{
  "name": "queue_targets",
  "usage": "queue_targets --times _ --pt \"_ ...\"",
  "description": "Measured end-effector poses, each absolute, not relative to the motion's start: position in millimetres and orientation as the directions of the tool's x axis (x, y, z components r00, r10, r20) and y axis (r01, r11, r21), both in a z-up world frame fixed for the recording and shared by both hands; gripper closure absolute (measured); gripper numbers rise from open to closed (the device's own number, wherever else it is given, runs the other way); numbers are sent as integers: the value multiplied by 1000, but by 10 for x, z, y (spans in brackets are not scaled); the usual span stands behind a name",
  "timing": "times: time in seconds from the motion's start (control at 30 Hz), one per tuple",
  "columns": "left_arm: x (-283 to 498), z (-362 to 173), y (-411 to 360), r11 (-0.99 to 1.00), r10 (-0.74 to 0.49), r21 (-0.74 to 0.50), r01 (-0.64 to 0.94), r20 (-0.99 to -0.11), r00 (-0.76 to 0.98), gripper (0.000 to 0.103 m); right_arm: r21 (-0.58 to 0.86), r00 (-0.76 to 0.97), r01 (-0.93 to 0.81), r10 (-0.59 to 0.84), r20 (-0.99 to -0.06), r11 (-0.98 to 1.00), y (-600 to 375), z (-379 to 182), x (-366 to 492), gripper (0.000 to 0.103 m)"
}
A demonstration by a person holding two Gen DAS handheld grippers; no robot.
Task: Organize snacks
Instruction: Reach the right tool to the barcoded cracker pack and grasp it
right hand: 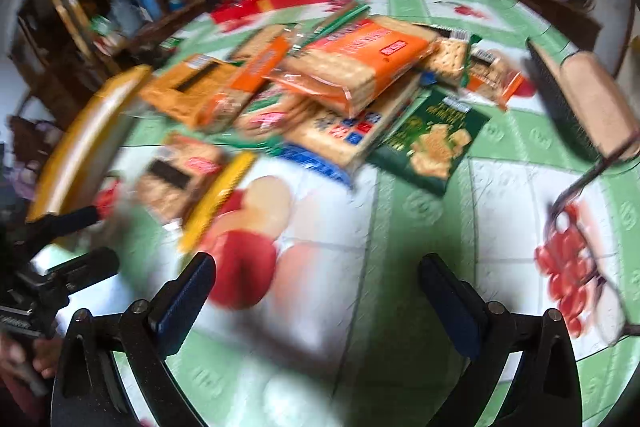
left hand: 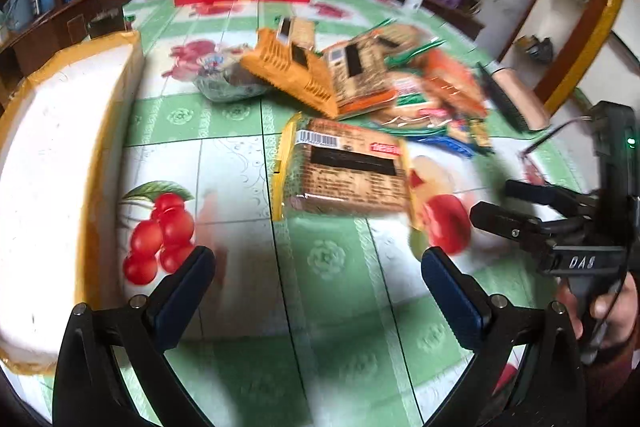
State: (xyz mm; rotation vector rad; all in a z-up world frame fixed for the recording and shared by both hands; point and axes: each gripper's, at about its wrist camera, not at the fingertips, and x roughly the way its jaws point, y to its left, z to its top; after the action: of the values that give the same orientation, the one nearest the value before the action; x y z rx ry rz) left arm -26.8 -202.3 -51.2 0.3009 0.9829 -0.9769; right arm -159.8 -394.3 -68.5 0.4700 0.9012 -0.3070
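Both tools, left tool (left hand: 318, 263) and right tool (right hand: 316, 269), spread wide, empty, over fruit-print green counter (left hand: 344, 307); snack packs (right hand: 352, 75) piled, wood shelving behind

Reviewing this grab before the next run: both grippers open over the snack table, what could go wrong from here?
1. The snack pile is loosely stacked; pulling one pack may topple others.
2. Eyeglasses lie near the right gripper and could get snagged.
3. The lone cracker pack lies flat, so the open left gripper may slip off it.
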Motion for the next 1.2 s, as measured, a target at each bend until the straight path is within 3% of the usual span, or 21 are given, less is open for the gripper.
queue_targets --times 0.07,0.2,0.6,0.83,1.07,1.2 --pt "-346 -445 -1971 551 -576 -187 814 -790 208 1 313 625 414 -17 -781 855 -3932 -652 -1664 4" --pt "-450 -324 -1814 538 -622 -190 821 -747 235 15 318 649 366 5 -761 874 -3856 -542 -1592 7" --pt "-419 -313 -1542 560 -614 -189 807 -748 251 15 195 615 50 124 -779 980 -3366 -309 -599 8" --pt "-376 -272 -1403 576 -617 -187 796 -739 272 15 294 570 26 228 -790 955 -3589 -550 -138 8" --pt "-342 -280 -1400 574 -615 -192 796 -743 265 15 150 493 -152 207 -845 977 -3131 -504 -363 8" --pt "-332 -281 -1457 570 -616 -194 798 -744 259 15 -6 523 -173 87 -848 985 -2993 -498 -406 8"
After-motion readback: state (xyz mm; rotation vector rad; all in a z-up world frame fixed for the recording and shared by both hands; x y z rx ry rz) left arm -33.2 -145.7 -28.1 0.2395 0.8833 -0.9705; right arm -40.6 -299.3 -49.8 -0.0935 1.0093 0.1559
